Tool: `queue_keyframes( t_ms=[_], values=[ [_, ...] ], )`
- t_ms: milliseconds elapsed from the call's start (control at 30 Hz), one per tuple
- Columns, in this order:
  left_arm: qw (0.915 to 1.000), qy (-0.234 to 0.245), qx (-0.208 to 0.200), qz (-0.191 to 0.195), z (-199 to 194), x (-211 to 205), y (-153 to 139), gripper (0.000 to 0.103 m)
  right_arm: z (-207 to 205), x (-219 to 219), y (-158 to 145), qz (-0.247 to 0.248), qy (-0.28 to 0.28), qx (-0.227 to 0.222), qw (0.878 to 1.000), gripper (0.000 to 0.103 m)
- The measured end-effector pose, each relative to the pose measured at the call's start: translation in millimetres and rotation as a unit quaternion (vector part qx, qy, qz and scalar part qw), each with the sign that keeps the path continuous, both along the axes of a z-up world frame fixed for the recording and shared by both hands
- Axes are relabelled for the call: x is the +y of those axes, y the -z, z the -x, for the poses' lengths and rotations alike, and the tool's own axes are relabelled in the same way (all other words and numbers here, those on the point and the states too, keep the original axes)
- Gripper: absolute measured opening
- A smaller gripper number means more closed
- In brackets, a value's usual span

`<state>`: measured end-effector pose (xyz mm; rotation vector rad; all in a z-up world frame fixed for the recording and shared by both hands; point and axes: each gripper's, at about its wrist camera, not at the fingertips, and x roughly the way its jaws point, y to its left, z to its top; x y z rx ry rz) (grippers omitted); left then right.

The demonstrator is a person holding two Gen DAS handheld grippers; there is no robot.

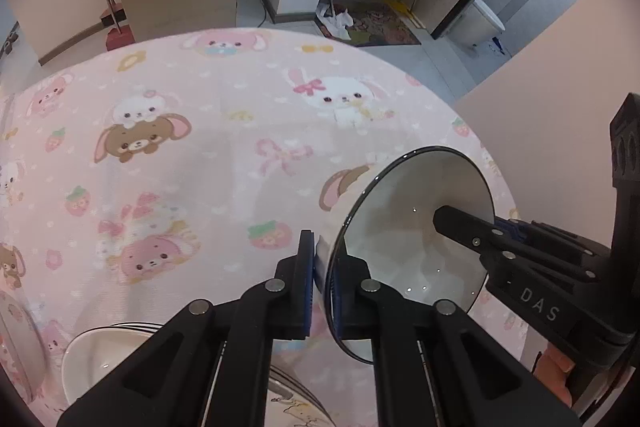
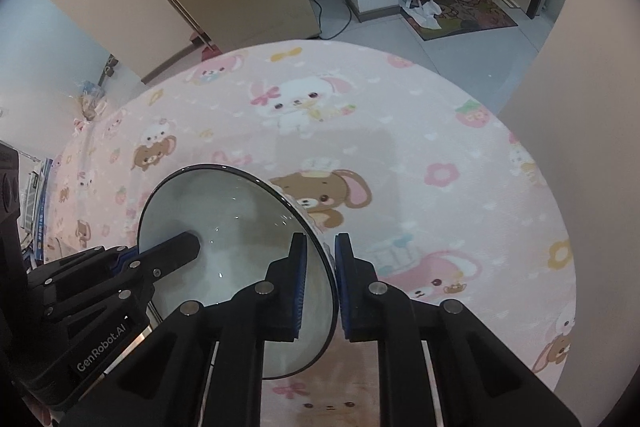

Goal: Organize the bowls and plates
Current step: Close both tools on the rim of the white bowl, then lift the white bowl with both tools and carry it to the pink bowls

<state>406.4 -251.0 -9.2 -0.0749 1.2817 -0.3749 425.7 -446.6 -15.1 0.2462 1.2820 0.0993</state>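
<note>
Both pairs of fingers are clamped on one white bowl [image 1: 412, 247]: the left gripper [image 1: 322, 283] pinches the rim on its side, one finger inside and one outside the wall, and the right gripper [image 2: 320, 287] does the same on the opposite rim. The bowl, dark-edged and glossy inside, is held between the two grippers above the worktop [image 1: 200, 155], which is draped in a pink cartoon-bunny cloth. At the lower left of the left wrist view, a stack of white bowls [image 1: 108, 347] sits on the cloth, and a patterned dish [image 1: 296, 407] shows at the bottom edge. The step in hand appears to be carrying this bowl toward a stack. The next move likely calls for keeping both grips even, so the bowl stays level, and lowering it centred into the stack before either grip eases.
</note>
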Motion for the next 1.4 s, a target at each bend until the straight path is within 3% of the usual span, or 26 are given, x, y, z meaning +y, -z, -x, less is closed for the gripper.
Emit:
queue_keyframes(
  t_ms=[233, 400, 767, 1033, 1167, 1400],
  values=[
    [0.9994, -0.021, -0.026, 0.008, 1, 20, -18, 0.006, 2, 16, -18, -0.014, 0.004, -0.018, 1.000, 0.015],
    [0.9992, -0.032, -0.020, 0.016, -6, 33, -17, 0.006, 1, 25, -23, -0.025, 0.007, -0.022, 0.999, 0.015],
    [0.9987, -0.039, 0.032, -0.003, -24, 34, 27, 0.007, -18, 37, 24, -0.012, 0.010, 0.043, 0.999, 0.015],
    [0.9982, -0.040, 0.045, -0.002, -24, 34, 34, 0.008, -19, 40, 26, -0.008, 0.001, 0.035, 0.999, 0.017],
    [0.9968, -0.027, 0.075, 0.002, -25, 29, 48, 0.016, -20, 47, 32, 0.009, -0.020, 0.037, 0.999, 0.017],
    [0.9966, -0.035, 0.074, 0.006, -23, 30, 46, 0.017, -23, 44, 43, -0.018, -0.023, 0.049, 0.998, 0.017]
  ],
)
